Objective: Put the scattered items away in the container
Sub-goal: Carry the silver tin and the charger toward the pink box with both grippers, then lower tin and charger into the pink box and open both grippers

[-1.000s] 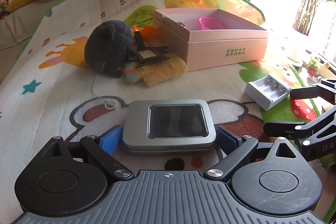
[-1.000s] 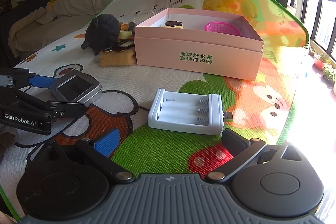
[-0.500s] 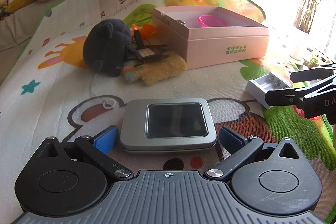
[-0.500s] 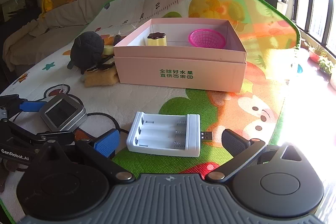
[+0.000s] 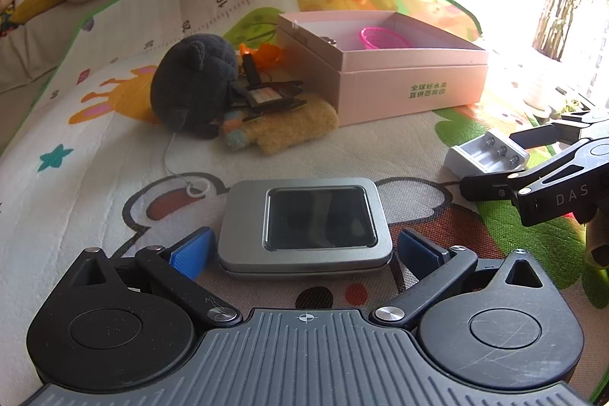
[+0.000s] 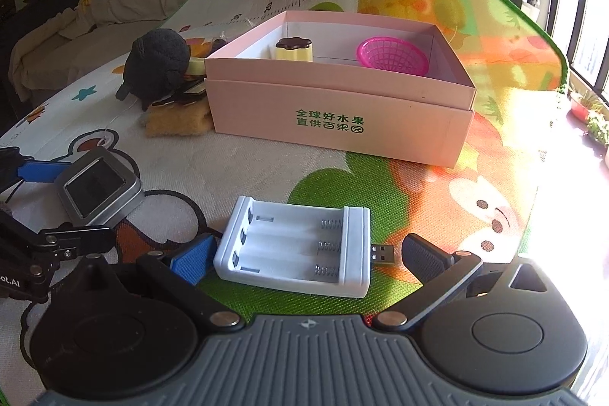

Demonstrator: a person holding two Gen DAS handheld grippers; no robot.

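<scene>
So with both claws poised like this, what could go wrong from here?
1. The right claw straddles the white plastic battery charger lengthwise; closing could press its protruding USB plug and skew it.
2. The flat silver metal tin is low and smooth; the open left claw might slip over its rounded edges.

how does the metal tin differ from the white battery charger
The metal tin is grey and closed, with a dark window in its lid; the white battery charger is open-topped plastic with springs showing. The tin has rounded corners and nothing sticking out; the charger has a USB plug at one end. The tin lies between the left gripper fingers, the charger between the right gripper fingers. Both lie flat on the play mat, outside the pink box.
</scene>
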